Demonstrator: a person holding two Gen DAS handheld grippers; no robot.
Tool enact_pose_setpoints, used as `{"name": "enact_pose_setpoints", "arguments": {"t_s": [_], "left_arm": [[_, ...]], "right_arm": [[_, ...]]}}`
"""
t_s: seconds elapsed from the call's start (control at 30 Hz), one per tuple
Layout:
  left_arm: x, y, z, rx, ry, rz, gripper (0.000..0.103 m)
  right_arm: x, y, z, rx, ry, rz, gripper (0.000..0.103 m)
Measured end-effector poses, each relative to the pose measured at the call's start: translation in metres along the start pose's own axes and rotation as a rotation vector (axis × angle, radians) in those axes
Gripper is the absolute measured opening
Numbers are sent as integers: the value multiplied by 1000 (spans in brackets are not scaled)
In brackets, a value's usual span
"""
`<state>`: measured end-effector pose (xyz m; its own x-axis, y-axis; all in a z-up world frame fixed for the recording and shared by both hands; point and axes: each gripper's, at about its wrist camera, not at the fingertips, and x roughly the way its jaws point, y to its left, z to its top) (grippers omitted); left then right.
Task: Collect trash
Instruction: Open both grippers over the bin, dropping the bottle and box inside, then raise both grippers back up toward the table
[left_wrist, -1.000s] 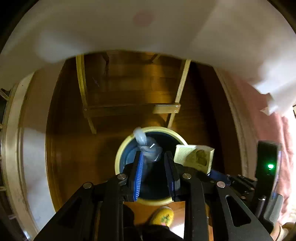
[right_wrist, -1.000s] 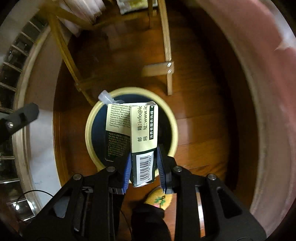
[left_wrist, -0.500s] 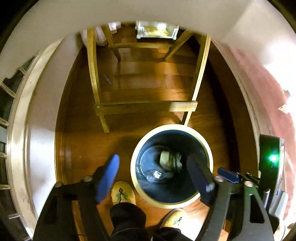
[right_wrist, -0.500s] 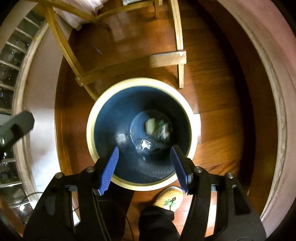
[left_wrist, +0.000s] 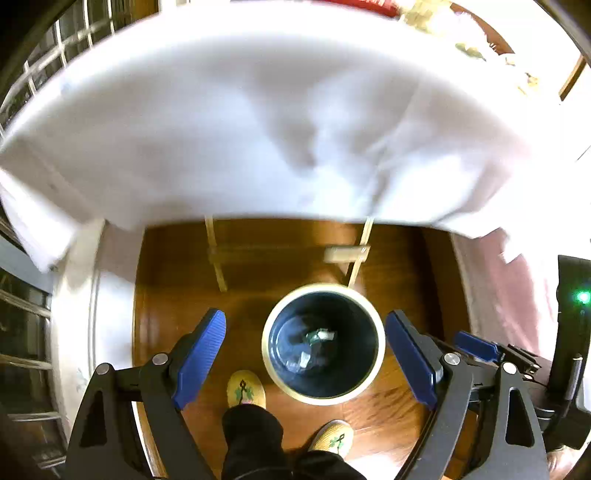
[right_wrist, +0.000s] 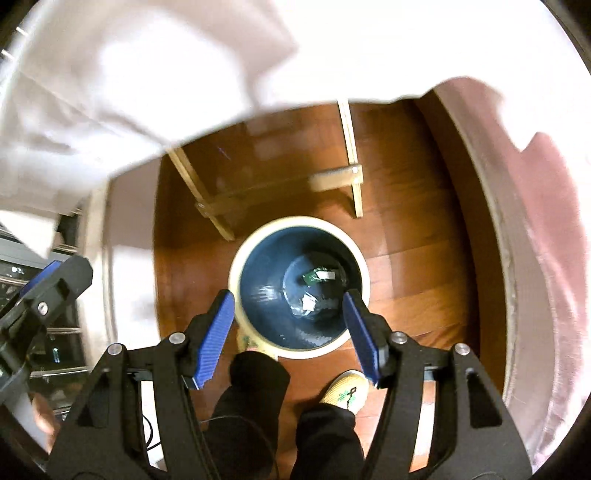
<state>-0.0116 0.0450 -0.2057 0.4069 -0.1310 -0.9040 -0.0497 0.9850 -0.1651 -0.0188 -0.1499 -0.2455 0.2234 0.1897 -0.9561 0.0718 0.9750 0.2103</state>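
A round bin with a cream rim and dark blue inside stands on the wooden floor, straight below both grippers. At its bottom lie a green-and-white carton and a crumpled clear plastic piece. The right wrist view shows the same bin, carton and plastic. My left gripper hangs high over the bin, its jaws opening wide with nothing between them. My right gripper is open and empty above the bin's near rim.
A white tablecloth hangs over the upper part of both views. Beyond the bin stand light wooden legs and a crossbar. The person's patterned slippers stand beside the bin's near side. Pink fabric is at the right.
Both grippers let go: the plastic piece and the carton dropped into the bin. Both jaws spread wide and both grippers rose, so the bin looks smaller and the tablecloth fills the top.
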Motion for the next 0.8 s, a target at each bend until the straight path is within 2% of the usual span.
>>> {"name": "enact_pose_setpoints", "arguments": {"t_s": [0.3, 0.5, 0.63, 0.8], "left_arm": [[-134, -31, 47, 57, -132, -24, 89], [-220, -46, 75, 94, -222, -29, 89], [-257, -54, 90, 111, -257, -13, 89], [-281, -59, 113, 113, -270, -19, 89]], "right_arm": [[-143, 26, 21, -43, -109, 78, 58], [-222, 42, 39, -93, -203, 136, 58], [-266, 56, 49, -110, -257, 165, 58], [-293, 63, 67, -130, -318, 195, 60]]}}
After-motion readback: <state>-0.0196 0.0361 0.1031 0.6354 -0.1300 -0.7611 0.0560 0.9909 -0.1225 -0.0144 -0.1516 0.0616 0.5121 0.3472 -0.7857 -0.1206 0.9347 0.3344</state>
